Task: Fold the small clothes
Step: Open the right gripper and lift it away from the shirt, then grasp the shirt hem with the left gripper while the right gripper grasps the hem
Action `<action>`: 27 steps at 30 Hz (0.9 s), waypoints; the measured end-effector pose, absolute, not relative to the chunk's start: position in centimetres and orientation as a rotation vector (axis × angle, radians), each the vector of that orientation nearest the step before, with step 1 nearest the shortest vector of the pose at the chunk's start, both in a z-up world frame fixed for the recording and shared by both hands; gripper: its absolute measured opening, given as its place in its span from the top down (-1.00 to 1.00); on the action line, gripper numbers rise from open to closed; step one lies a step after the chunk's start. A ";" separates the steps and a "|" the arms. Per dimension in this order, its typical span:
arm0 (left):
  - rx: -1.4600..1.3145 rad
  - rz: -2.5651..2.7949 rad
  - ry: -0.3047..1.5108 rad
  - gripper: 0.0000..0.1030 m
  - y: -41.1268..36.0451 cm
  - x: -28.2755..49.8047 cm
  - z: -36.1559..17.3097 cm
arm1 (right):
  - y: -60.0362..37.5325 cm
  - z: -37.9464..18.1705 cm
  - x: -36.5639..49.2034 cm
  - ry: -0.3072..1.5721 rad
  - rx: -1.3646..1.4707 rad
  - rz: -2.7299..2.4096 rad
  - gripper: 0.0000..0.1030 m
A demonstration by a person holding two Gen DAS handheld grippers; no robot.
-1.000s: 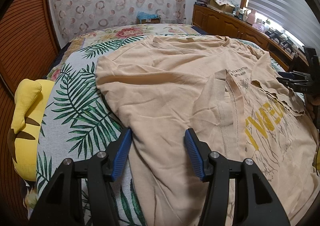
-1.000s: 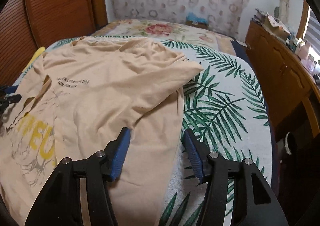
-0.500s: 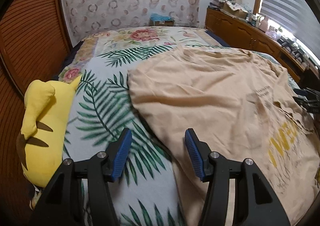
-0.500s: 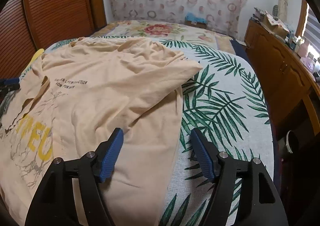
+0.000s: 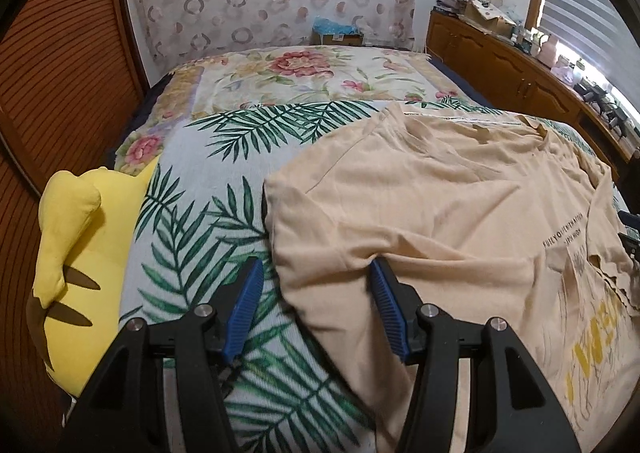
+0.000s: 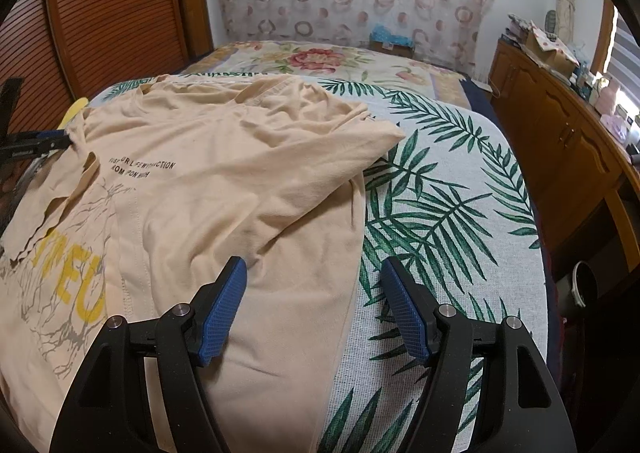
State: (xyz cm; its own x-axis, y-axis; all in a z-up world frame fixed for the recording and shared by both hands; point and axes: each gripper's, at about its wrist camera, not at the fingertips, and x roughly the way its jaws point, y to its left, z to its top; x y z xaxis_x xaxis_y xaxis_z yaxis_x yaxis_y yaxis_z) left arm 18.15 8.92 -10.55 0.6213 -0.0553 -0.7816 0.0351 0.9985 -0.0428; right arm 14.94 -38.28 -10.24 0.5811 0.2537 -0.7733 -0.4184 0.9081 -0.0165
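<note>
A beige T-shirt with yellow lettering and small black text lies spread on the palm-leaf bed cover. My left gripper is open over the shirt's left sleeve. The sleeve's edge shows between the blue pads, which do not press on it. In the right wrist view the same T-shirt fills the left half. My right gripper is open over the shirt's right side edge, with fabric under its left finger and bed cover under the right one. The left gripper peeks in at the far left there.
A yellow plush toy lies at the bed's left edge by a slatted wooden wall. A wooden cabinet with clutter on top runs along the right side. A cardboard box stands beyond the head of the bed.
My left gripper slid left across the shirt, from its middle to the left sleeve, and the plush toy came further into view. The right gripper stayed in place and its jaws widened.
</note>
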 end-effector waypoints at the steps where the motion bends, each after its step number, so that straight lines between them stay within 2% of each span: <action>1: -0.027 -0.054 0.897 -0.06 8.9 18.4 -10.6 | -38.3 -10.2 14.9 0.866 -0.206 0.396 -0.39; 18: -0.040 -0.091 0.871 -0.09 9.3 18.9 -10.7 | -39.6 -9.5 18.0 0.905 -0.147 0.409 -0.39; 20: -0.064 -0.100 0.870 -0.05 9.5 18.9 -10.7 | -39.9 -9.5 19.3 0.917 -0.131 0.401 -0.39; 22: -0.077 -0.103 0.871 0.07 9.7 19.1 -10.6 | -39.8 -9.3 20.8 0.921 -0.112 0.406 -0.38; 26: -0.103 -0.113 0.875 0.08 10.1 19.4 -10.5 | -39.0 -9.0 23.4 0.923 -0.094 0.420 -0.05; 27: -0.103 -0.113 0.875 0.08 10.2 19.4 -10.5 | -38.7 -9.0 24.0 0.924 -0.093 0.421 -0.02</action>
